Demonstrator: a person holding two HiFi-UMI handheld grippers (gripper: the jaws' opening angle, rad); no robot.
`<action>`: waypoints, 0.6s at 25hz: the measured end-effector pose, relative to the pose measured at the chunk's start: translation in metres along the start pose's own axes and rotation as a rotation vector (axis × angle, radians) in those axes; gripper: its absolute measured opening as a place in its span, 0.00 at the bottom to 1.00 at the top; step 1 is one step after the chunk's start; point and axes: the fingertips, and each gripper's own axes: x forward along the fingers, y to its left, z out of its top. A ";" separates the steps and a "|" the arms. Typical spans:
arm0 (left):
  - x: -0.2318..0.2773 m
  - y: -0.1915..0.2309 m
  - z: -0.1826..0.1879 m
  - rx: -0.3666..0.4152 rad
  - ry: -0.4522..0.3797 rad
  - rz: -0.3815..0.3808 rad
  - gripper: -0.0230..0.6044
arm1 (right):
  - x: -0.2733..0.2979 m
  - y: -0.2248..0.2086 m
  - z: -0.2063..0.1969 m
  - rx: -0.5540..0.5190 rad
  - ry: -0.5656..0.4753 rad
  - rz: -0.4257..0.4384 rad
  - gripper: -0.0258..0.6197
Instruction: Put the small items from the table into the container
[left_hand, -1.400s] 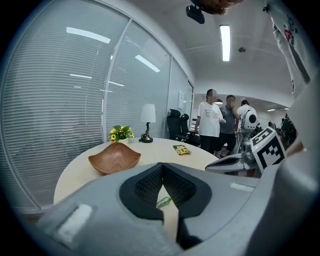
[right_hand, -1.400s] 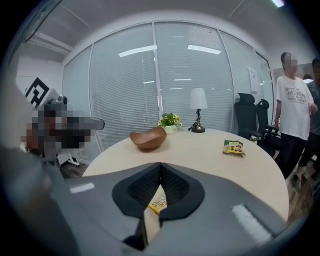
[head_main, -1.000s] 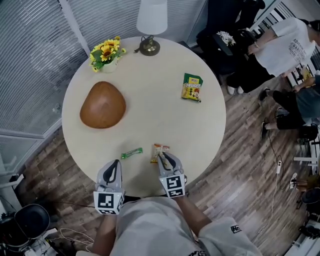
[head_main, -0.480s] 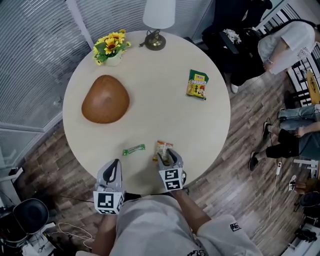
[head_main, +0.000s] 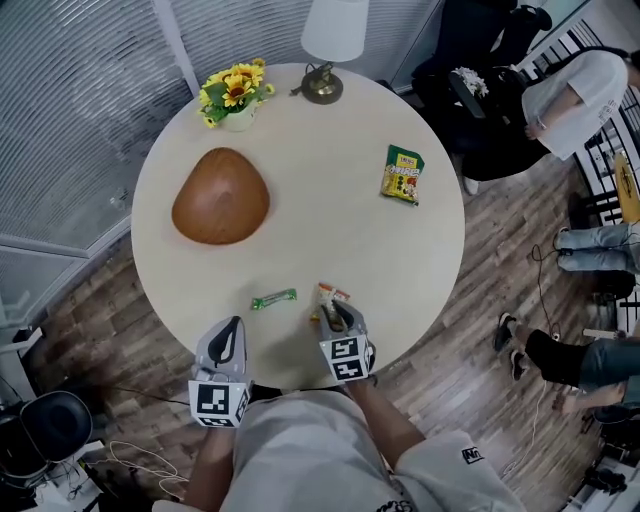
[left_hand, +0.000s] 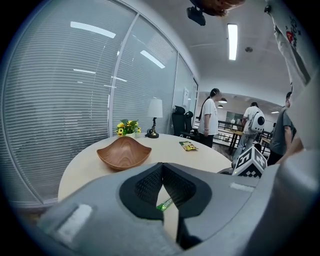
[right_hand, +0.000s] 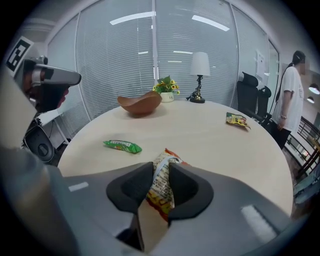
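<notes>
– Three small items show on the round table (head_main: 300, 250), is that right? Where is each one?

– Yes. From the head view, an orange snack packet (head_main: 327, 297) lies near the front edge, on the person's side. A thin green wrapper (head_main: 273, 298) lies just to its left, apart from it. A yellow-green packet (head_main: 402, 174) lies well away, toward the far right of the table.

– And the container?

– A wooden bowl (head_main: 221, 196), brown and three-cornered, sits on the left half of the table. None of the three items is in it. Behind it stand a pot of sunflowers (head_main: 234, 88) and a lamp (head_main: 335, 25) at the far edge.

– What is the right gripper doing?

– The right gripper (head_main: 335, 312) points down at the orange snack packet. In the right gripper view its jaws are closing, with the packet (right_hand: 161, 187) standing on edge between the two dark pads, which press it from both sides. The packet's far end sticks out past the jaw tips. I cannot tell whether it has left the table.

– And the left one?

– The left gripper (head_main: 230, 325) hovers over the front edge of the table, beside the right one and not touching any item. In the left gripper view its jaws (left_hand: 162, 167) meet at the tips with nothing between them. The green wrapper shows on the table beyond them.
</notes>
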 end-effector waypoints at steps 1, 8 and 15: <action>0.000 0.001 0.000 -0.002 -0.002 0.000 0.03 | 0.000 0.000 0.000 0.000 -0.003 0.002 0.19; -0.002 0.004 0.002 -0.016 -0.024 0.017 0.03 | -0.011 -0.001 0.020 -0.008 -0.042 0.020 0.18; -0.012 0.024 -0.001 -0.032 -0.031 0.056 0.03 | -0.018 0.021 0.130 -0.079 -0.241 0.108 0.18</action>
